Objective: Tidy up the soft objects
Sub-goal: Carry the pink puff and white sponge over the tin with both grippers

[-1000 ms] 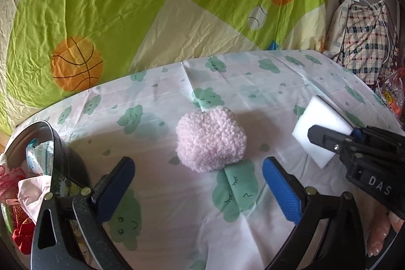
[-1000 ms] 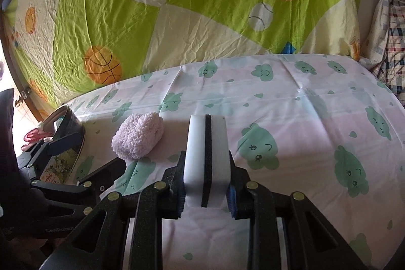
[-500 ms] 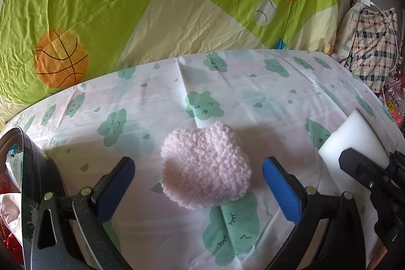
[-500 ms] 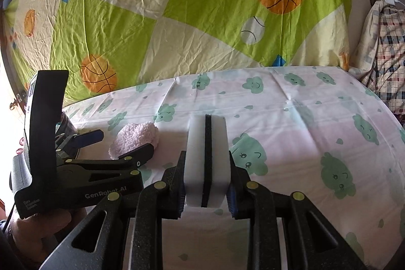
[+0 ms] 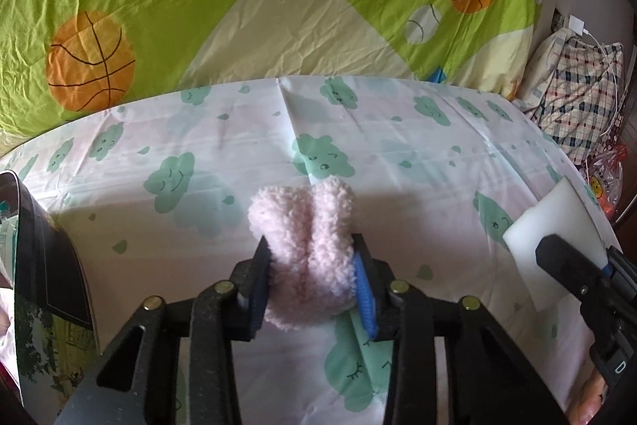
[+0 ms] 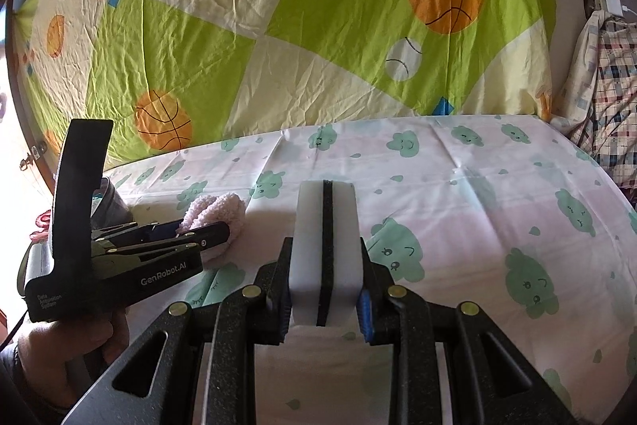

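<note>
The left claw (image 5: 312, 281) is closing on a pink fluffy sock (image 5: 306, 253), its blue pads already pressed into both sides so the fleece bulges and folds down the middle. The sock sits near the middle of the tabletop, on the white cloth printed with green clouds (image 5: 398, 154), still touching that cloth at its near end as far as I can see. To the right, the right claw (image 6: 324, 289) is clamped narrow on a white sponge with a dark middle layer (image 6: 324, 245), holding it upright on edge just above the cloth. At the far left edge a dark-walled box (image 5: 43, 253) stands with bits of fabric inside, too cut off to name. A green and cream sheet with basketballs (image 5: 278, 6) hangs behind, and a plaid bag (image 5: 577, 106) slumps at the far right
</note>
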{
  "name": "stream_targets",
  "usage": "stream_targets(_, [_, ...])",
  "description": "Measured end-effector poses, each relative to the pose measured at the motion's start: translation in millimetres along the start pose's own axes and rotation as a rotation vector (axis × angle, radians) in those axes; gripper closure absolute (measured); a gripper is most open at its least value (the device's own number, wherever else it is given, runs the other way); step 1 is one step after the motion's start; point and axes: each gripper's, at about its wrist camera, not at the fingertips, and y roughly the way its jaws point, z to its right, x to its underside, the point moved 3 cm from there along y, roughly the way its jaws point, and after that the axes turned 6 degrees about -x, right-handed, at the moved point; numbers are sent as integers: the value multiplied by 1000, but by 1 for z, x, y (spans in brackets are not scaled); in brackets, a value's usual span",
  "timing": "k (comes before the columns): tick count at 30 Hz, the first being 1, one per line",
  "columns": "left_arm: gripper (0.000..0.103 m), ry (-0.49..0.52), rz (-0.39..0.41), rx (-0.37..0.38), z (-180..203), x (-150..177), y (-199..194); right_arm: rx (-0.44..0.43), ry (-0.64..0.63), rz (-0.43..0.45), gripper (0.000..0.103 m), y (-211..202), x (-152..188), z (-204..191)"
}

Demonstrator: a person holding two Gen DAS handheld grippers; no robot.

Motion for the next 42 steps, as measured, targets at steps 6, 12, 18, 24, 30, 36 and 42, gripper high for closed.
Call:
stream_targets(6, [73, 2, 44, -3, -4, 2, -12, -13, -30, 42, 75, -7, -1, -6])
stream_targets(12, [76, 55, 103, -10, 3, 9, -29, -25, -28, 60, 75, -10, -1, -6])
stream_targets(18, [76, 69, 146, -14, 2, 19, -47, -33, -41, 85, 75, -14, -2, -9])
stream_targets(24, [76, 50, 175, -10, -5, 28, -61, -30, -77, 118, 75, -20, -2, -17])
stream_targets(30, [76, 16, 201, -18, -14, 35, -72, -7, -133, 176, 75, -30, -1, -29])
stream_targets(36, [76, 9, 235, -22, -18, 42, -85, -20, -226, 239, 75, -38, 3, -55])
stream_targets(42, [76, 4, 290, -25, -20, 50, -102, -29, -224, 268, 75, -44, 7, -65])
